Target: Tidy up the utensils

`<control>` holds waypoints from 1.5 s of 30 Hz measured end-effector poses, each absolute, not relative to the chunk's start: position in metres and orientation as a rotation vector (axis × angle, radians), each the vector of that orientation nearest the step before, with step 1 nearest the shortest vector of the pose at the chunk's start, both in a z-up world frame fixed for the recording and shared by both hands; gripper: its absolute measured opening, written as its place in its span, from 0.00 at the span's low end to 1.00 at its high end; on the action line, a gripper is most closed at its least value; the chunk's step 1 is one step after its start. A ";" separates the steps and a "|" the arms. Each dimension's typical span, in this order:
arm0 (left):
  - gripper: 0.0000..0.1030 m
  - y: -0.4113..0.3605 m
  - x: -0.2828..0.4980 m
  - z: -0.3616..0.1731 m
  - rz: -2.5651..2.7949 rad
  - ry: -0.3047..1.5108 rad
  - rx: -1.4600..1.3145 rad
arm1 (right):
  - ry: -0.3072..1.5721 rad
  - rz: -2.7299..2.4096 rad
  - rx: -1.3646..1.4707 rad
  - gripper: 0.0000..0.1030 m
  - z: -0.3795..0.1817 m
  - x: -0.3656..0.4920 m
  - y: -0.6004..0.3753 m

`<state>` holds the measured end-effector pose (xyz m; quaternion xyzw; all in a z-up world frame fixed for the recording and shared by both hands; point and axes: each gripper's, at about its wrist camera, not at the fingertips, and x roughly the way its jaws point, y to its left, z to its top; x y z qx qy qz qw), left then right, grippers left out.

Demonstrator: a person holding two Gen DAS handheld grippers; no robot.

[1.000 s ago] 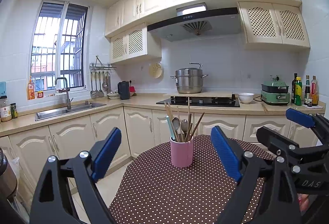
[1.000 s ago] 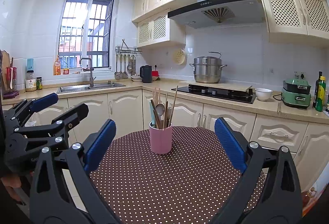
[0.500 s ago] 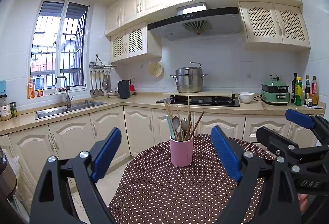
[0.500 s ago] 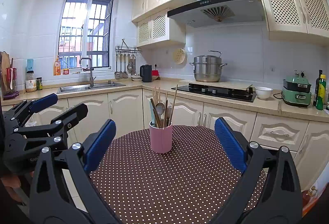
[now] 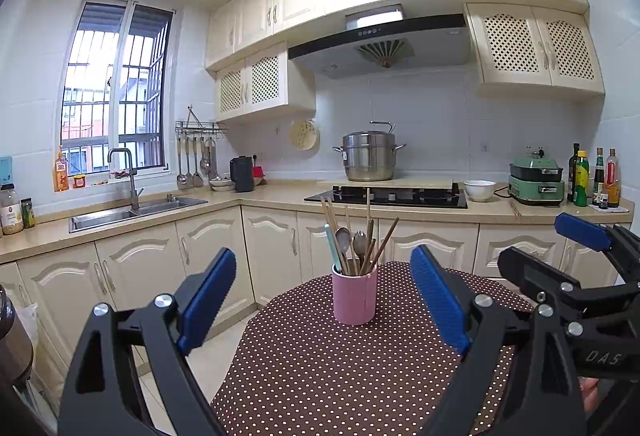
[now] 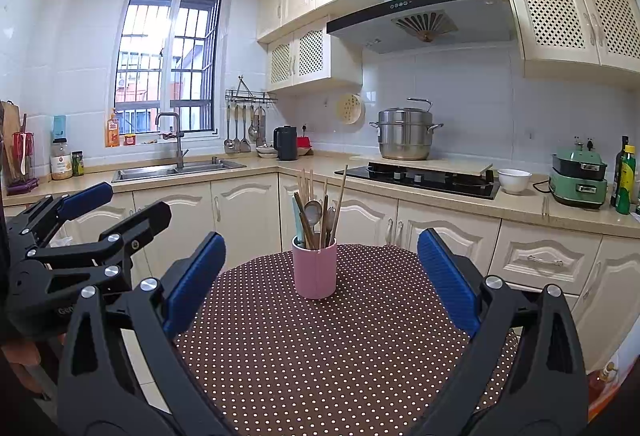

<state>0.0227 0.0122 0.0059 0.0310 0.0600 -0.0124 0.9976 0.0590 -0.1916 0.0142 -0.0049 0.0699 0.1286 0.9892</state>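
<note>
A pink cup [image 5: 354,298] stands upright near the far edge of a round table with a brown polka-dot cloth [image 5: 340,376]. It holds chopsticks, spoons and a light blue utensil [image 5: 352,240]. The cup also shows in the right wrist view [image 6: 315,270]. My left gripper [image 5: 324,300] is open and empty, held above the table's near side, short of the cup. My right gripper [image 6: 320,284] is open and empty too, also short of the cup. Each gripper shows at the edge of the other's view, the right one [image 5: 580,260] and the left one [image 6: 80,220].
Cream kitchen cabinets [image 5: 140,268] and a counter run behind the table, with a sink [image 5: 132,209], a hob [image 5: 388,195] with a steel pot [image 5: 368,155], a white bowl [image 5: 479,190], a green cooker [image 5: 536,179] and bottles [image 5: 592,175]. Floor shows left of the table.
</note>
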 end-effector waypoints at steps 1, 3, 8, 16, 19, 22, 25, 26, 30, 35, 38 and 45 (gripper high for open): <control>0.85 0.012 0.023 0.006 -0.025 0.120 0.062 | 0.141 0.259 -0.010 0.92 0.015 0.059 -0.192; 0.85 0.012 0.023 0.006 -0.024 0.121 0.062 | 0.141 0.259 -0.010 0.92 0.015 0.059 -0.192; 0.85 0.011 0.023 0.006 -0.023 0.123 0.061 | 0.143 0.261 -0.009 0.92 0.015 0.060 -0.193; 0.85 0.010 0.023 0.005 -0.020 0.126 0.061 | 0.145 0.263 -0.007 0.92 0.015 0.062 -0.193; 0.85 0.010 0.025 0.005 -0.016 0.127 0.064 | 0.147 0.263 -0.006 0.92 0.014 0.063 -0.193; 0.85 0.010 0.026 0.003 -0.018 0.133 0.060 | 0.149 0.267 -0.001 0.92 0.013 0.064 -0.194; 0.85 0.010 0.027 0.003 -0.018 0.136 0.060 | 0.153 0.268 0.000 0.92 0.012 0.066 -0.194; 0.85 0.010 0.027 0.003 -0.017 0.135 0.060 | 0.153 0.268 0.000 0.92 0.012 0.066 -0.194; 0.85 0.010 0.027 0.003 -0.017 0.137 0.061 | 0.154 0.268 0.001 0.92 0.011 0.066 -0.193; 0.85 0.010 0.028 0.002 -0.016 0.140 0.060 | 0.159 0.269 0.002 0.92 0.010 0.068 -0.193; 0.85 0.010 0.028 0.003 -0.017 0.140 0.060 | 0.161 0.269 0.003 0.92 0.010 0.068 -0.193; 0.85 0.010 0.030 0.002 -0.014 0.140 0.061 | 0.164 0.273 0.009 0.92 0.009 0.070 -0.192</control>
